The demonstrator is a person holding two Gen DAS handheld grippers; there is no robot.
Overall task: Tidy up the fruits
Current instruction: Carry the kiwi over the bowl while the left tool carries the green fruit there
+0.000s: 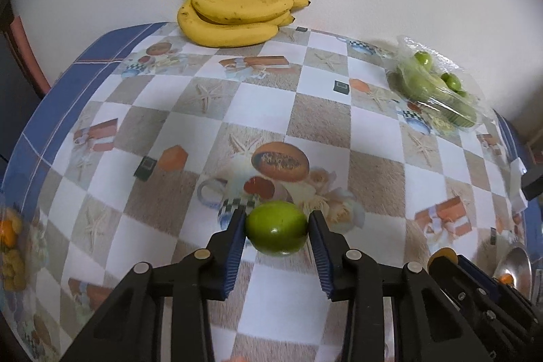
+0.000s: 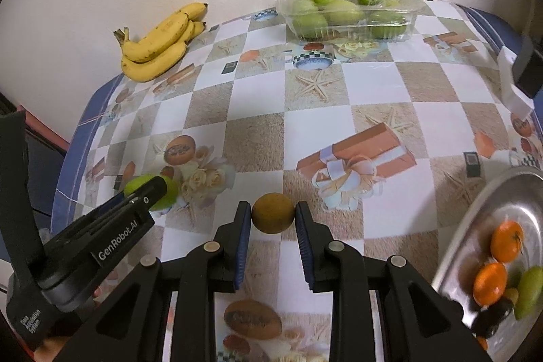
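My left gripper (image 1: 276,228) is shut on a round green fruit (image 1: 276,232) just above the patterned tablecloth; the same green fruit (image 2: 169,189) shows in the right wrist view behind the left gripper (image 2: 142,192). My right gripper (image 2: 273,214) is shut on a small brown-yellow round fruit (image 2: 273,213) held over the table. A steel plate (image 2: 475,219) at the lower right holds two oranges (image 2: 505,241), a green fruit and a dark one. A bunch of bananas (image 1: 234,17) lies at the back by the wall.
A clear plastic punnet of green fruits (image 2: 349,11) stands at the back right, also in the left wrist view (image 1: 437,83). A black object with white paper (image 2: 526,70) sits at the table's right edge. The table's blue border (image 1: 40,97) marks the left edge.
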